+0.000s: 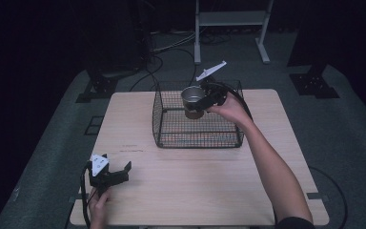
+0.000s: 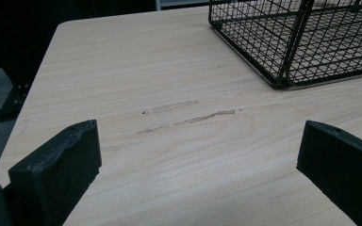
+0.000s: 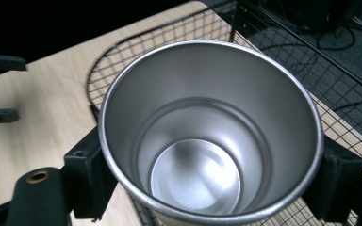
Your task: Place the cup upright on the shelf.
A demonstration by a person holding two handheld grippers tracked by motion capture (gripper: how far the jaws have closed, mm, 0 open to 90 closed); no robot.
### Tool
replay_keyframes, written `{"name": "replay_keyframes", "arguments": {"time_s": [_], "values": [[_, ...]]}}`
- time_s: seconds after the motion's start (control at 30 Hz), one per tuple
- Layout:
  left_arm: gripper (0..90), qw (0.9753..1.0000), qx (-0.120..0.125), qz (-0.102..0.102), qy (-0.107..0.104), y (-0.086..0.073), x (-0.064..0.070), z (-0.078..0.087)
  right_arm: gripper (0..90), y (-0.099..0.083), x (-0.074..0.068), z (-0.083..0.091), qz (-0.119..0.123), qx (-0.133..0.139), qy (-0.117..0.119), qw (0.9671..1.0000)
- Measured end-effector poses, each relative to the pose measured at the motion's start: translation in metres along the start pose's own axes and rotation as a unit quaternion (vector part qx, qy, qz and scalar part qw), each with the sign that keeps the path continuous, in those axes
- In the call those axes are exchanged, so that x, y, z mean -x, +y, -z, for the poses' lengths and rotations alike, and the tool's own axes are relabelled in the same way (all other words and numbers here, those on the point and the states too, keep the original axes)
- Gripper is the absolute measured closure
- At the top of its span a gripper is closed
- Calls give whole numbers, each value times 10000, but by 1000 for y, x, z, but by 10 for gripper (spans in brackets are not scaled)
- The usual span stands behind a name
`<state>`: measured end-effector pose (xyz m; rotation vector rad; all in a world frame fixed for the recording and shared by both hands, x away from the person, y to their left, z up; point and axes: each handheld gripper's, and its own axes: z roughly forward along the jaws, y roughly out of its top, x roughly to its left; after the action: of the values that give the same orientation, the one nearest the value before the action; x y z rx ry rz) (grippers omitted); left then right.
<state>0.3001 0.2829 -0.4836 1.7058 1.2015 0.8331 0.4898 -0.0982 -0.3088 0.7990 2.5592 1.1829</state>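
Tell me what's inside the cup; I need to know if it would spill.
The cup, clamped upright in the right gripper over the wire basket, looks empty: bare metal walls and a shiny bottom. The near inner wall, just under the rim, is hidden.

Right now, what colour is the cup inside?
Plain silver metal cup, seen best in the right gripper view.

Left gripper (image 2: 195,160): two black jaws spread wide apart, nothing between them, low over the pale wooden table (image 2: 136,70). Black wire-mesh basket (image 2: 306,37) stands on the table, ahead-right of the jaws. Scuff marks (image 2: 188,115) between basket and jaws.
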Motion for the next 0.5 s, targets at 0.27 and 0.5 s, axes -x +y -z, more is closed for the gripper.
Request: {"name": "replay_keyframes", "arguments": {"time_s": [0.27,0.5], "values": [[0,10000,-14,0,-10,0,-1,0,180,-2,15,-22,-213,-78,-35,9997],[0,10000,-11,12,-16,0,-1,1,179,-7,22,-36,-303,-140,-128,9994]]}}
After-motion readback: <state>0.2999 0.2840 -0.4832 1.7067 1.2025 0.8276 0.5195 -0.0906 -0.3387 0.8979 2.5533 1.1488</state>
